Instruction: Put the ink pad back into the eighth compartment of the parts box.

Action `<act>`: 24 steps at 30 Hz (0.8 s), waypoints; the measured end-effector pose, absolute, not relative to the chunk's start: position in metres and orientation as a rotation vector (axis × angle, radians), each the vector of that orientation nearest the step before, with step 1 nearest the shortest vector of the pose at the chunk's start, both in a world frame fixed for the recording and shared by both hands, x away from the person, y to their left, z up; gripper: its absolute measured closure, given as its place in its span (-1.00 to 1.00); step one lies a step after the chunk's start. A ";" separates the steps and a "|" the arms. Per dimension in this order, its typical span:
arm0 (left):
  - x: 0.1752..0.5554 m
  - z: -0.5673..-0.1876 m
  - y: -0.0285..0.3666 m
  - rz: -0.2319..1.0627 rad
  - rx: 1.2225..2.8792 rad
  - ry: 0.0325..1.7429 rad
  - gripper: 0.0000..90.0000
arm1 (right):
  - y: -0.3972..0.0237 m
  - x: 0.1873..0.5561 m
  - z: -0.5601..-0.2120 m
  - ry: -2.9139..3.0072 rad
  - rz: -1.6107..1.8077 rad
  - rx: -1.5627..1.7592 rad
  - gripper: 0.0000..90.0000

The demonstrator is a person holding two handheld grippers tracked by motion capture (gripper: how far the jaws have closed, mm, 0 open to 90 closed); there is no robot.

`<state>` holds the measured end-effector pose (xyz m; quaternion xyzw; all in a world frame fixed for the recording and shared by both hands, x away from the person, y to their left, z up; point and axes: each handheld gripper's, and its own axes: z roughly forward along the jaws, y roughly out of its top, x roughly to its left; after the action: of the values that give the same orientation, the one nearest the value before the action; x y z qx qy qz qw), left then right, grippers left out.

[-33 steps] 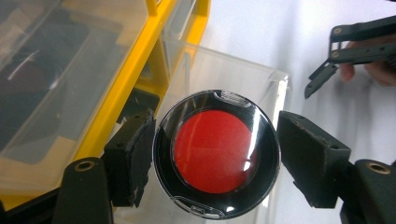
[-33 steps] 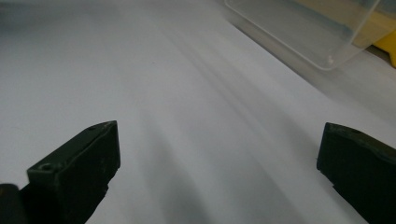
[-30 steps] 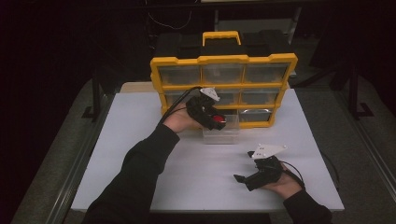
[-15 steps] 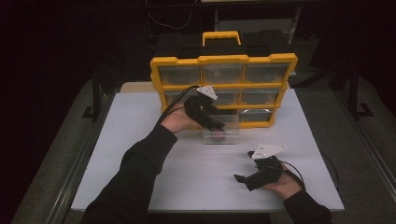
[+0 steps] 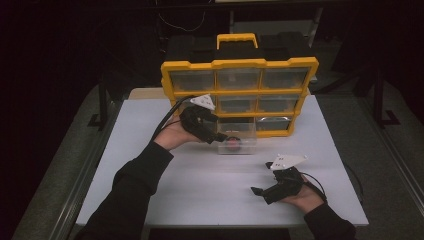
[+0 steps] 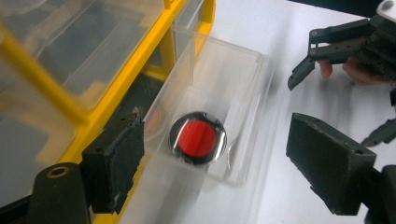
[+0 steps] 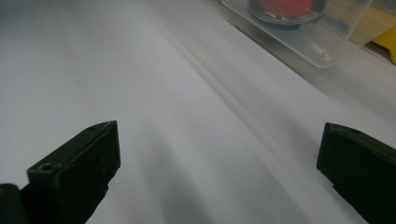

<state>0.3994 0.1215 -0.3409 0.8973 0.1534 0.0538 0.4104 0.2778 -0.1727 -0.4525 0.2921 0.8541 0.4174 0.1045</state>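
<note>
High view first: my left gripper [image 5: 226,136] hangs over a clear bin [image 5: 237,137] standing on the white table [image 5: 150,135], just in front of the yellow organizer [image 5: 239,95]; its jaws are spread wide with nothing between them; left gripper view puts a round black disc with a red centre [image 6: 198,137] on the bin's floor, between and beyond the two pads; my right gripper [image 5: 265,187] rests on the near right of the table, well apart from the bin; its jaws gape over bare tabletop, holding nothing.
</note>
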 end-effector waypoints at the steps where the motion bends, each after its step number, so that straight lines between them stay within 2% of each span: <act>1: 0.397 -0.342 0.125 0.141 2.254 0.392 -0.61 | -0.173 0.278 -0.452 2.518 1.229 0.859 -1.00; 24: 0.349 -0.389 0.191 0.173 2.199 0.491 -0.71 | -0.171 0.278 -0.453 2.521 1.219 0.857 -1.00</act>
<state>0.3495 0.1913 -0.3891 0.8800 0.1965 0.0694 0.4268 0.2778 -0.1711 -0.4530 0.2910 0.8560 0.4138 0.1064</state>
